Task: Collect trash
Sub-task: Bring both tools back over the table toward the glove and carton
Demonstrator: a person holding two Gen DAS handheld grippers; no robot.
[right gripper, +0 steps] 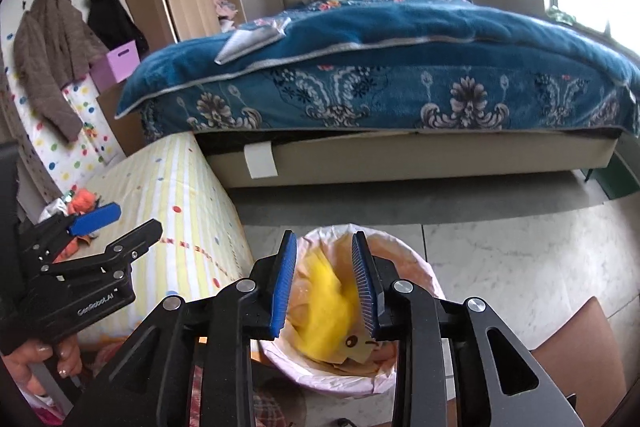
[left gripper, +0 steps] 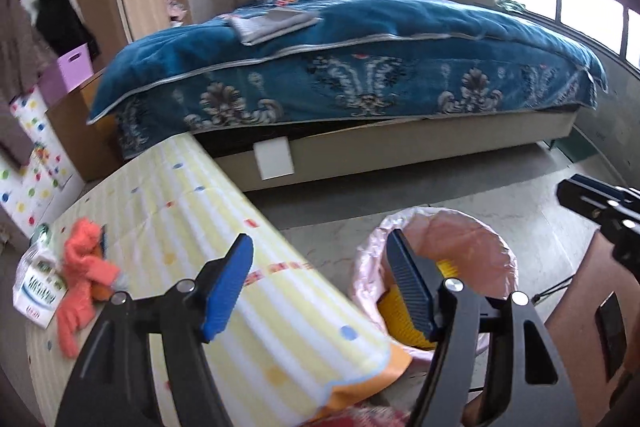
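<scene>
Round trash bin [right gripper: 408,267] lined with thin, crinkly pink plastic stands on the pale marbled floor [right gripper: 520,247], just beside the worktop [right gripper: 180,187], which wears a smooth yellow-striped cloth with coloured dots. Right tongs [right gripper: 325,281] hang over the bin mouth, ribbed blue pads parted, not pressing anything. Between and below them, over the bin's mouth, is a blurred yellow wrapper [right gripper: 326,311], soft-looking and crumpled; whether it rests on the bin's contents is unclear, and a pale tag with a dark spot shows at its lower edge. Left tongs [left gripper: 320,287] are spread wide, empty, one pad over the worktop edge, the other over the bin rim. On the worktop, far from the bin: fuzzy orange cloth [left gripper: 86,275] and a boxy printed tissue pack [left gripper: 34,287]. Behind the bin, a bed [right gripper: 400,155] with a plush blue floral blanket [right gripper: 380,67] and a tufted grey headboard.
</scene>
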